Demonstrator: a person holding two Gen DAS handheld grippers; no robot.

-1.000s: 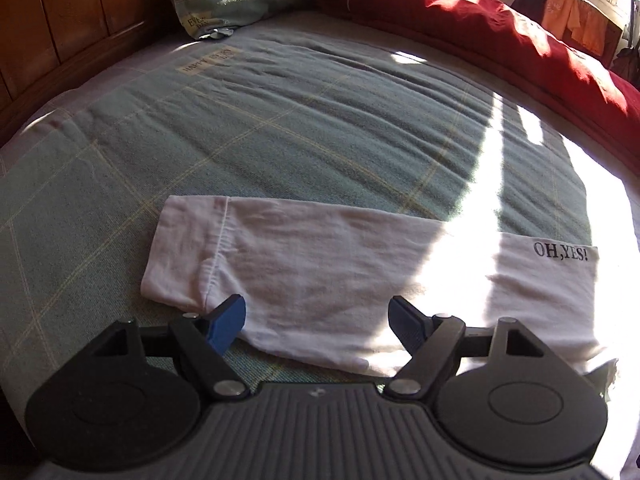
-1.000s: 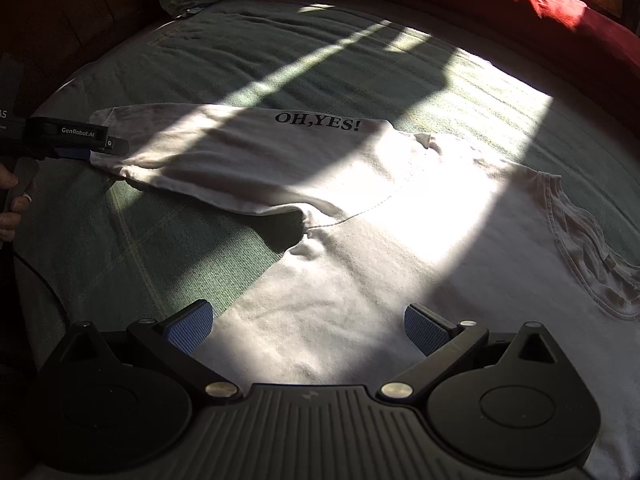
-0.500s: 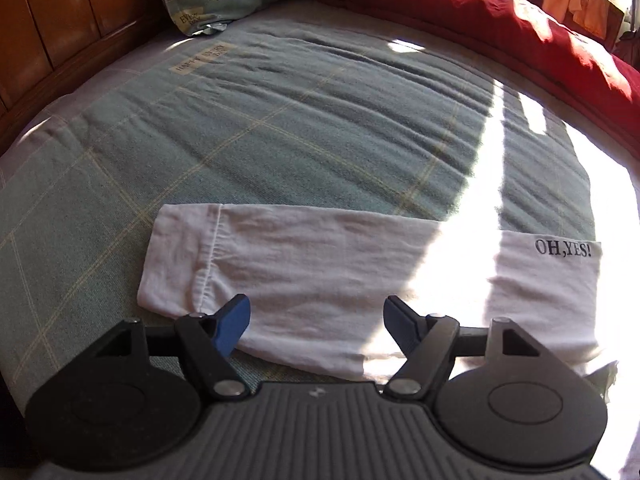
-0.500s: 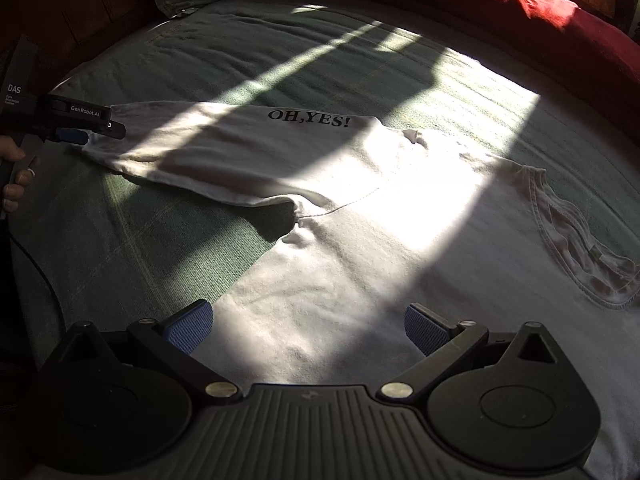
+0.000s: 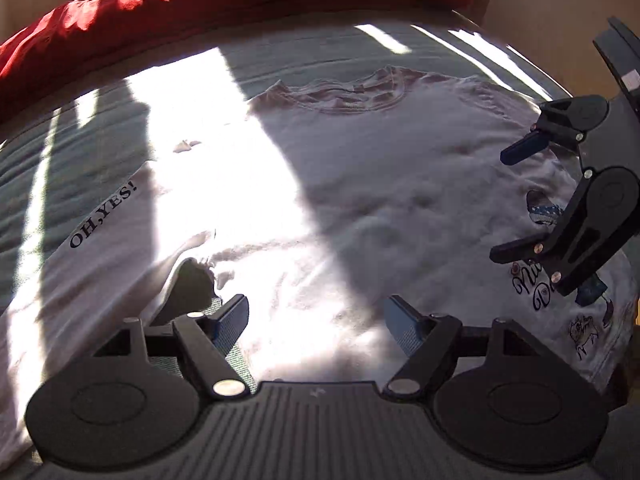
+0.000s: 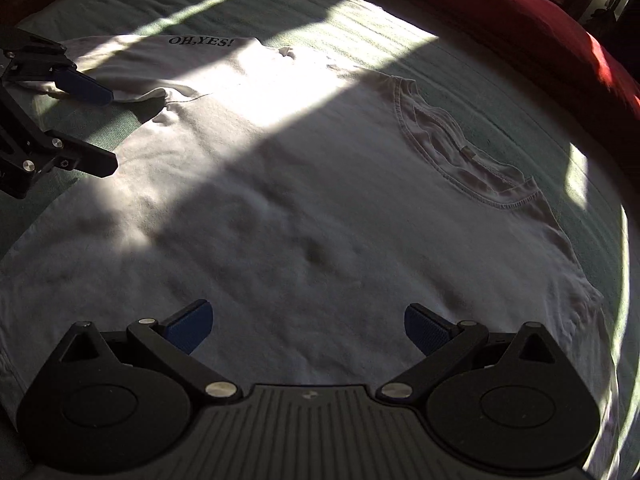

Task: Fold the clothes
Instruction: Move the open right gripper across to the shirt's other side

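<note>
Your left gripper (image 5: 318, 320) hangs spread with nothing pinched, above the white shirt (image 5: 360, 208) near its armpit fold. Your right gripper (image 6: 306, 326) is likewise spread and empty over the shirt's body. The shirt lies flat on the green bedspread (image 6: 280, 0), collar at two o'clock, its "OH,YES!" sleeve (image 6: 160, 52) at eleven.

One white shirt (image 6: 304, 220), one green bedspread (image 6: 320, 12), one red quilt (image 5: 200, 4), and two grippers: the left gripper (image 5: 316, 322) and the right gripper (image 6: 306, 326).
</note>
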